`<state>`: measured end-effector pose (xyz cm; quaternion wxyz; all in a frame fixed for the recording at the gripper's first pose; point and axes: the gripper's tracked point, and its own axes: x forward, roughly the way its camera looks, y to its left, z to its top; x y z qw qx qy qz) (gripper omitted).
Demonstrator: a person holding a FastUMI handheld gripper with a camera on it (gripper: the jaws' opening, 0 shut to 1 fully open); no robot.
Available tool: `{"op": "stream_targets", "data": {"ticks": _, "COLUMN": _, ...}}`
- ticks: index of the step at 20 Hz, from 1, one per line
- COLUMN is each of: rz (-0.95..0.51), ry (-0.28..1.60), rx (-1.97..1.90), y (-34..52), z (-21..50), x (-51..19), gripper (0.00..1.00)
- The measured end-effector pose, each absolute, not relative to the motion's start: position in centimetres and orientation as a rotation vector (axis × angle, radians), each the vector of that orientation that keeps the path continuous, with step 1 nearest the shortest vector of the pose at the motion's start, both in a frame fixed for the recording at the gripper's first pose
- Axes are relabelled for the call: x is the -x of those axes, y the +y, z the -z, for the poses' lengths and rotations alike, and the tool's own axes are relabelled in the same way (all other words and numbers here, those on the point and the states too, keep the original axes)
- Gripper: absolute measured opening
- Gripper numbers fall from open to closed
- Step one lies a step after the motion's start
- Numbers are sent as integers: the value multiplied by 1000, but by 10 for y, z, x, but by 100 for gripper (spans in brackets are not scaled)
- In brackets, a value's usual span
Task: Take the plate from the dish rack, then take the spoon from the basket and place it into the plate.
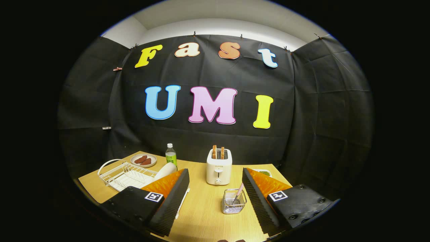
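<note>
Wire makes up both holders on the wooden table (201, 215). The white dish rack (124, 174) sits at ten o'clock from the gripper (215, 198), its near corner hidden behind the left finger; the plate (165, 170) stands on edge at the rack's right end, pale and round, with its lower part cut off by that same finger. The small wire basket (234, 201) stands between the fingers, closer to the right one, and a thin striped handle (239, 191) leans out of it — the spoon's bowl cannot be made out through the wires. The jaws stand wide apart and hold nothing.

At twelve o'clock, beyond the basket, a white toaster (219, 166) carries two slices. A bottle (171, 155) and a saucer of brown food (143, 160) lie at eleven o'clock. A dish with something green (263, 172) peeks over the right finger — mostly hidden. Black cloth walls the booth.
</note>
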<state>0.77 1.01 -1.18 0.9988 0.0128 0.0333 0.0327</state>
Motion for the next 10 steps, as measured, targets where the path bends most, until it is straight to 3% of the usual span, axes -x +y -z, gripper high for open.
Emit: {"op": "stream_targets", "data": {"ticks": 10, "rz": -228, "ry": 165, "rx": -9, "y": 83, "z": -4, "x": -64, "gripper": 98}}
